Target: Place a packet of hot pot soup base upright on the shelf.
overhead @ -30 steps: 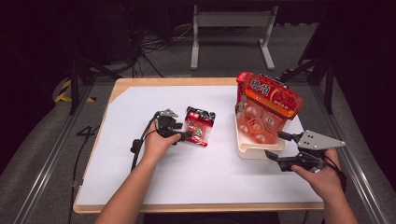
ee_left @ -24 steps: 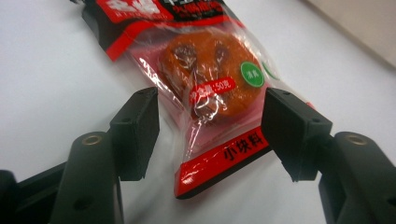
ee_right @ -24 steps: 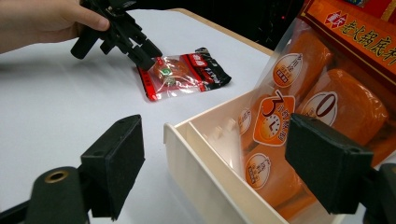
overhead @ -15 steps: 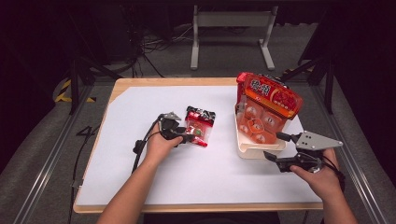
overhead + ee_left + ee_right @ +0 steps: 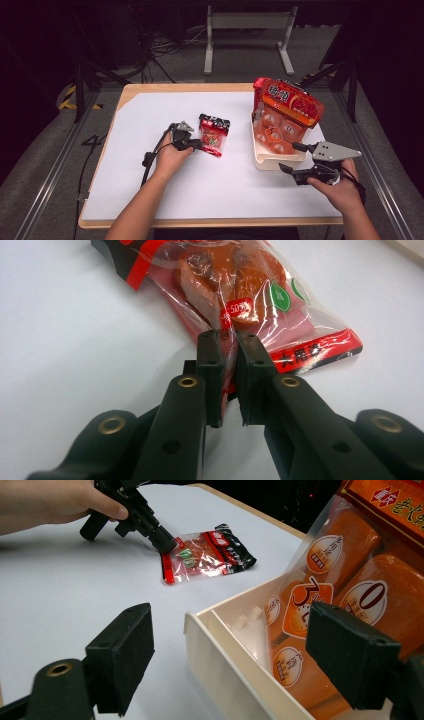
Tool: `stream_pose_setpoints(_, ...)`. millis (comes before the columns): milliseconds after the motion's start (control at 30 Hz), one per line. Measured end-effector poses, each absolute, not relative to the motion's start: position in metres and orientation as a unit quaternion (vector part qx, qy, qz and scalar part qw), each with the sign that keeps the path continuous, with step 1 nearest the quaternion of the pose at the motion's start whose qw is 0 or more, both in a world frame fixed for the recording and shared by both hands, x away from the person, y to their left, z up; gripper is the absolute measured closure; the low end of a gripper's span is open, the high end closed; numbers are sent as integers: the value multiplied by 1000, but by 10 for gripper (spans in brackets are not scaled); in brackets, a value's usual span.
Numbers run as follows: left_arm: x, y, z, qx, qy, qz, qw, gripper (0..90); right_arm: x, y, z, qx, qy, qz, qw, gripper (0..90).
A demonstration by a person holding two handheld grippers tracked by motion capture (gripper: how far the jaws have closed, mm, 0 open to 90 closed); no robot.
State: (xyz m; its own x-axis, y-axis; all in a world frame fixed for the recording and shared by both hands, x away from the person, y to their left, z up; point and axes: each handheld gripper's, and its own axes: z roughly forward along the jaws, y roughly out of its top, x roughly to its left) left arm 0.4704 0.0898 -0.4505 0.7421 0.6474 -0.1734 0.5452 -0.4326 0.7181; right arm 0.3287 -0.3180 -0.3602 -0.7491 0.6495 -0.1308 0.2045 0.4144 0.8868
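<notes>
A small clear snack packet [image 5: 214,135] with red and black ends lies flat on the white table top [image 5: 150,200]. My left gripper [image 5: 197,145] reaches it from the left. Its jaws have just been closing, and in the left gripper view the left gripper [image 5: 229,340] pinches the near side edge of the packet [image 5: 240,290] between its pads. My right gripper [image 5: 289,156] stands open at the near right corner of a cream box [image 5: 265,162]. Nothing lies between the right gripper's [image 5: 237,655] pads.
A large orange-red bag of wrapped snacks [image 5: 285,110] stands upright in the cream box [image 5: 200,630] and leans over its far side. The table's wooden edge [image 5: 215,220] runs along the front. A metal stand [image 5: 247,45] is on the floor behind.
The left gripper's jaws have closed from wide apart onto the packet's edge. Both hands have stayed where they were, and the right gripper remains open.
</notes>
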Motion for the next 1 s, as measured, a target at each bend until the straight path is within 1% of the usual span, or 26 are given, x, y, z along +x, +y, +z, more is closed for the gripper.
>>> stream_pose_setpoints(167, 470, 93, -451, 838, 359, 56, 408, 864, 329, -318, -361, 265, 809, 471, 234, 201)
stream_pose_setpoints(267, 469, 92, -449, 840, 357, 60, 405, 872, 329, -318, -362, 266, 809, 471, 230, 209)
stream_pose_setpoints(300, 469, 92, -449, 839, 358, 60, 406, 875, 330, -319, -362, 266, 810, 471, 228, 223)
stream_pose_setpoints(367, 468, 91, -448, 839, 358, 62, 404, 878, 330, -319, -361, 262, 816, 463, 224, 291)
stream_pose_setpoints(533, 466, 92, -444, 842, 351, 81, 400, 885, 331, -320, -361, 259, 827, 450, 215, 350)
stream_pose_setpoints(833, 460, 97, -433, 834, 348, 93, 418, 890, 330, -318, -358, 265, 824, 457, 205, 383)
stream_pose_setpoints(900, 456, 100, -427, 830, 344, 95, 429, 890, 331, -316, -357, 268, 821, 462, 200, 399)
stream_pose_setpoints(1000, 450, 103, -420, 822, 337, 100, 448, 890, 332, -312, -355, 281, 814, 470, 193, 399)
